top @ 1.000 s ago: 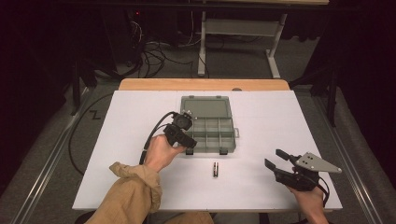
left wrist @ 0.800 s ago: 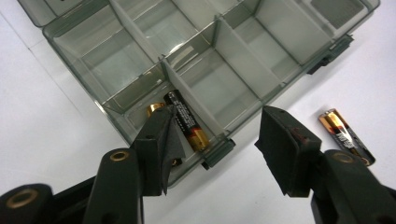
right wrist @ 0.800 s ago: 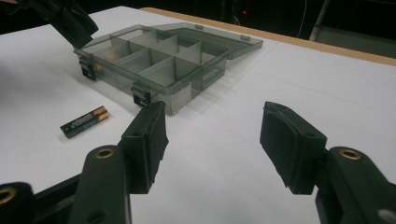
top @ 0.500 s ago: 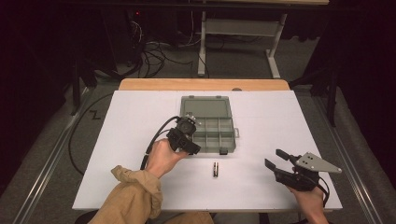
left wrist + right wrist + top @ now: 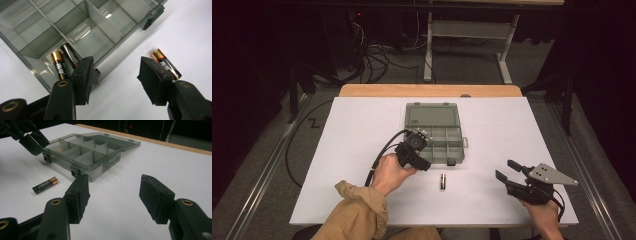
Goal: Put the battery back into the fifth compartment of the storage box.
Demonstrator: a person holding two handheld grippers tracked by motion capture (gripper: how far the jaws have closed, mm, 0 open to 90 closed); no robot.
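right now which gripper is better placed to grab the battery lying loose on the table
Left. The left gripper hangs open at the organizer box's front corner, right beside the loose battery, which lies just past its jaws in its own view. The right gripper, also open, sits off near the table's right edge.

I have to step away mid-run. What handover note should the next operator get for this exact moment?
Left gripper: open, holding nothing, at the near left corner of the organizer box.
Right gripper: open, holding nothing, near the table's front right edge, well away from the box.
Box: lid open, lying flat behind it. Two batteries already lie in the corner compartment nearest the left gripper.
Loose battery: on the table just in front of the box, untouched.
Done: two batteries stowed.
Left: probably pick up the loose battery and put it in a compartment; perhaps close the lid afterwards.
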